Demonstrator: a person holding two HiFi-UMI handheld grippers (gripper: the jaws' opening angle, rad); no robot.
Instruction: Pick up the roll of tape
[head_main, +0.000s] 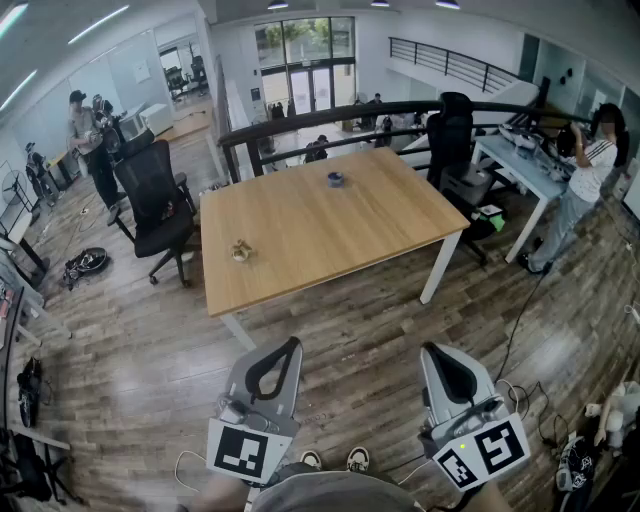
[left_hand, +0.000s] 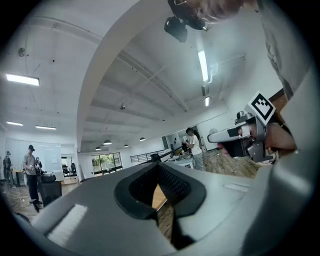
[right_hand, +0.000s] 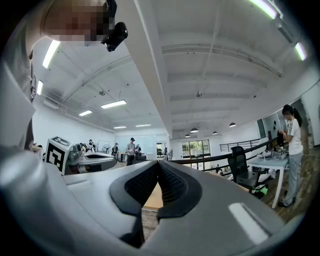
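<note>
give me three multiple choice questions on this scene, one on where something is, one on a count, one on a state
1. Where on the wooden table does the small blue object lie?
A) near the far edge
B) at the near left corner
C) hanging off the right side

2. How many small objects lie on the table?
A) one
B) two
C) five

3. How are the left gripper and the right gripper?
A) both shut, holding nothing
B) both wide open
C) left shut on the blue object

Answers:
1 A, it sits by the edge farthest from the person.
2 B, only the blue object and a small tan object show on the top.
3 A, each gripper view shows the jaws together with nothing between them, and both grippers are short of the table.
</note>
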